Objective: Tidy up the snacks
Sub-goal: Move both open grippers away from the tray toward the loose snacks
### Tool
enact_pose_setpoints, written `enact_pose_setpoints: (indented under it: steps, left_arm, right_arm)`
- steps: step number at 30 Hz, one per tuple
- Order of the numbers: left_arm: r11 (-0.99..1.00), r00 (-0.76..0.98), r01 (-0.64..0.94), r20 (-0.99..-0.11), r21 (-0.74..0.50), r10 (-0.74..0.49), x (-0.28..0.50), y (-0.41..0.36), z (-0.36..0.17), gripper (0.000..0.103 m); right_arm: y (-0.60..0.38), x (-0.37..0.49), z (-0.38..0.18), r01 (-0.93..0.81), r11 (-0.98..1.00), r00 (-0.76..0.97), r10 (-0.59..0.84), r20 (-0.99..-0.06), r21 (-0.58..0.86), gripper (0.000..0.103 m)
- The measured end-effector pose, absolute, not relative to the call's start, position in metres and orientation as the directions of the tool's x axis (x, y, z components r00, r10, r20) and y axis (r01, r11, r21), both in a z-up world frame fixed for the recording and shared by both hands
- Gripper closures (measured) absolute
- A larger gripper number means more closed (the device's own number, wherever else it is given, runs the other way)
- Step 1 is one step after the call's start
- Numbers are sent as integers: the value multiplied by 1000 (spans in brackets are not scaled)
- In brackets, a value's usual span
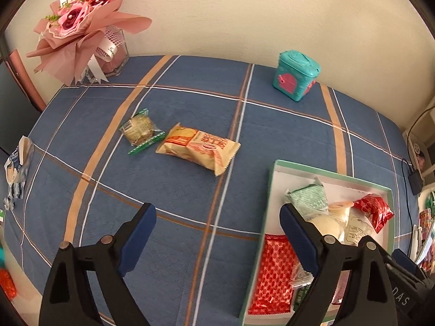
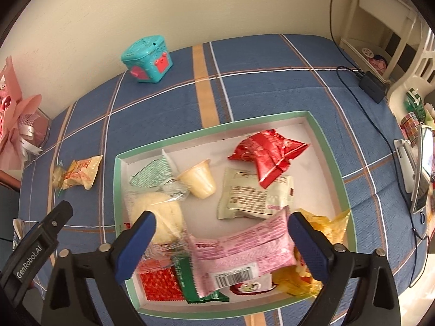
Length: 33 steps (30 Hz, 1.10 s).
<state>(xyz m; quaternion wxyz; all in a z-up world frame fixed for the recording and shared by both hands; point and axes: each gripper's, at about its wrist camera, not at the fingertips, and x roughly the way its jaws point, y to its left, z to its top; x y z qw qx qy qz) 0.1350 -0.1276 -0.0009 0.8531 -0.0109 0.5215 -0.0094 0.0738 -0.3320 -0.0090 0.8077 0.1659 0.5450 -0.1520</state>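
Right gripper (image 2: pixel 221 237) hangs over the near end of the green-rimmed tray (image 2: pixel 333 163), its blue-padded fingers (image 2: pixel 136 247) spread wide — nothing pressed between the pads. A pink packet (image 2: pixel 239 252) lies flat in the tray between them, barcode end nearest, on top of a green wrapper (image 2: pixel 195 285) and a red foil packet (image 2: pixel 159 282). A yellow wrapper (image 2: pixel 323 225) sits at the tray's near right corner.

Further into the tray: a round pale bun in clear film (image 2: pixel 160 217), a cream packet with printed text (image 2: pixel 252 195), a small jelly cup (image 2: pixel 199 180) lying tilted, a pale green wrapper (image 2: pixel 152 174), and a red packet (image 2: pixel 266 152) toward the far right corner.

Left gripper (image 1: pixel 217 233) is over the blue plaid cloth of the bench (image 1: pixel 176 190), just left of the tray; fingers (image 1: pixel 137 240) well apart, empty.

Beyond it, two snacks are out on the cloth, well apart from the tray: a cream-and-orange packet (image 1: pixel 198 148) and, touching its left end, a clear-wrapped biscuit with green edges (image 1: pixel 140 130). A crumpled white-and-blue wrapper (image 1: pixel 16 171) lies at the bench's left edge.

Far side, by the wall — a teal toy box (image 1: pixel 296 74) and a pink paper bouquet (image 1: pixel 81 24).
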Motion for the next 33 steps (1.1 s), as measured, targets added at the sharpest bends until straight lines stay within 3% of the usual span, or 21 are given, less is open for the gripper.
enact_pose_setpoints:
  steps: [33]
  left_arm:
    - [996, 420, -84, -907, -17, 20, 156, -45, -16, 9]
  right_arm:
    - [-250, 102, -1, 318, 944, 420, -54, -906, 91, 0]
